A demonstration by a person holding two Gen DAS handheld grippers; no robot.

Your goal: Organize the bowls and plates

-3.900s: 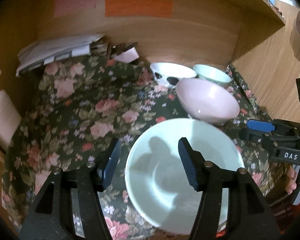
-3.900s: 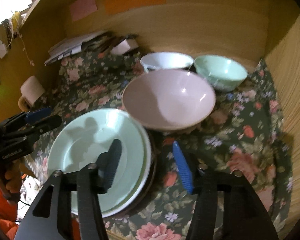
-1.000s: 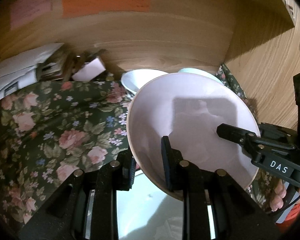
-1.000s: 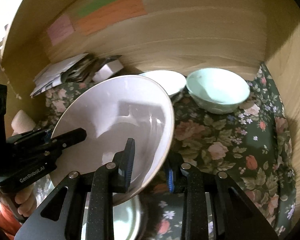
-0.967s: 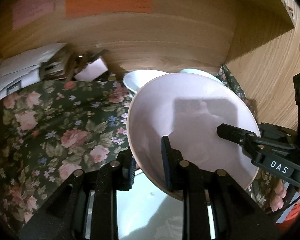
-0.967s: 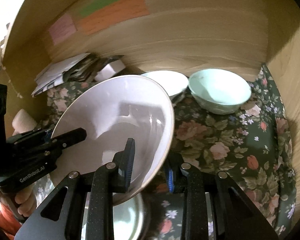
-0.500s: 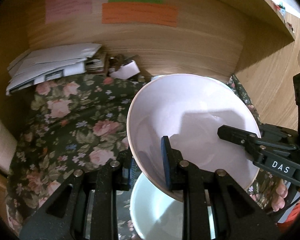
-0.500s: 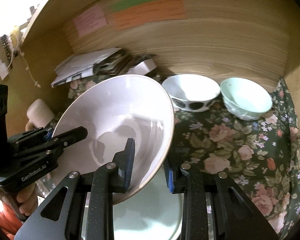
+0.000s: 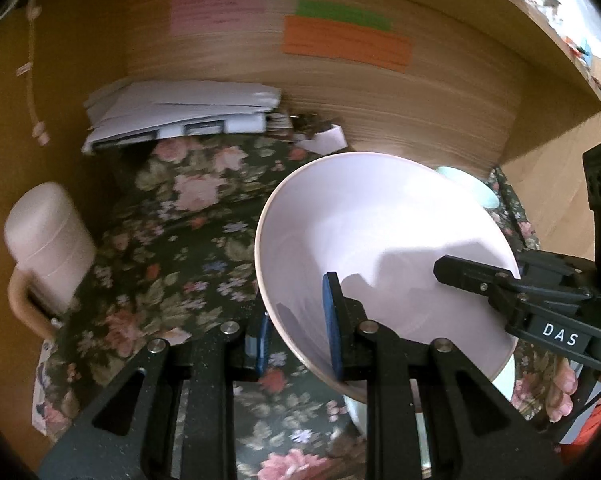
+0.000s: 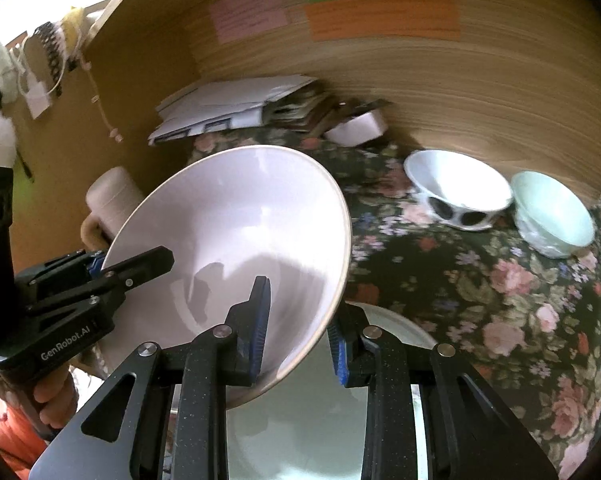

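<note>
Both tongs (image 9: 296, 328) (image 10: 300, 320) pinch glossy round pink bowl (image 9: 380, 240); floral cloth (image 10: 500, 280) below.

The pink bowl (image 9: 384, 248) hides nearly all of the green bowl (image 9: 474, 190) behind it and most of the pale plate (image 10: 332, 412) beneath it. Writing on the sticky notes (image 9: 346, 42) above is blurred, unreadable.

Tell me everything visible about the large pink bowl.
The pink bowl is wide, glossy and ceramic-looking, pale pink with a thin darker rim, and empty. It is lifted and tilted, held by both tongs: the left tongs and right tongs each pinch the rim from opposite sides, one finger inside, one outside. It hangs above a pale green plate.
</note>
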